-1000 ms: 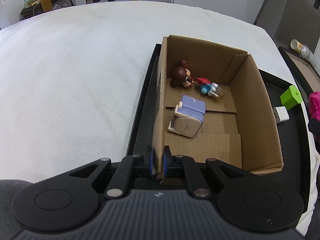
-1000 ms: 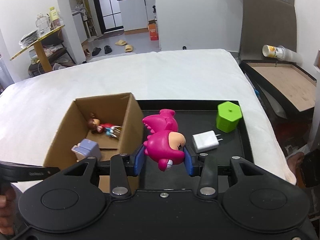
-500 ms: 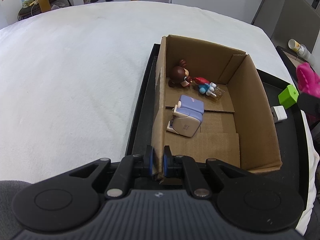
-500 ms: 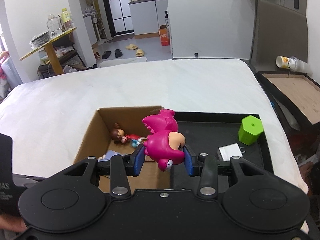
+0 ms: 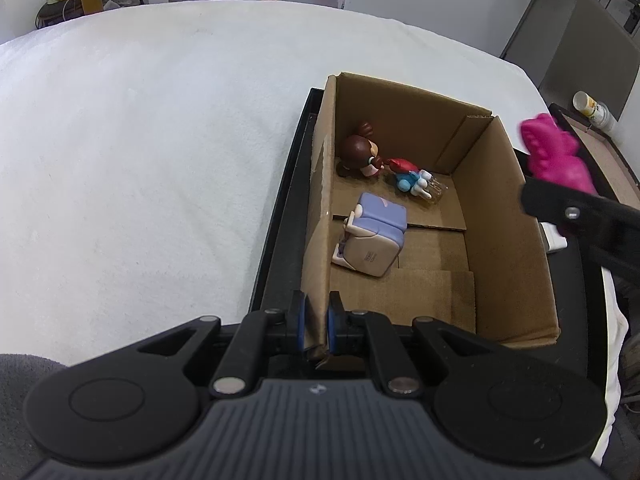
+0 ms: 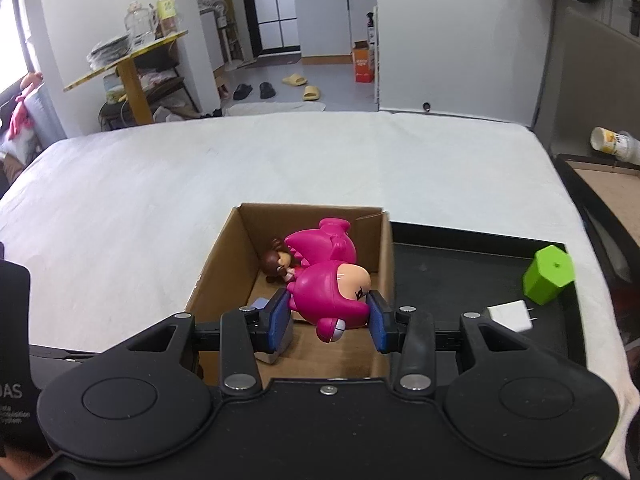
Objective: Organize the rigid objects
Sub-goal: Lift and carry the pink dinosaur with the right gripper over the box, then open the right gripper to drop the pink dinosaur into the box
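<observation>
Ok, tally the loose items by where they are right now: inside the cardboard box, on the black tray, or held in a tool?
Inside the brown cardboard box: 2 (brown-haired doll figurine, lilac-and-white cube gadget)
On the black tray: 2 (green hexagonal block, white plug charger)
Held in the right tool: 1 (magenta toy figure)
Total: 5
</observation>
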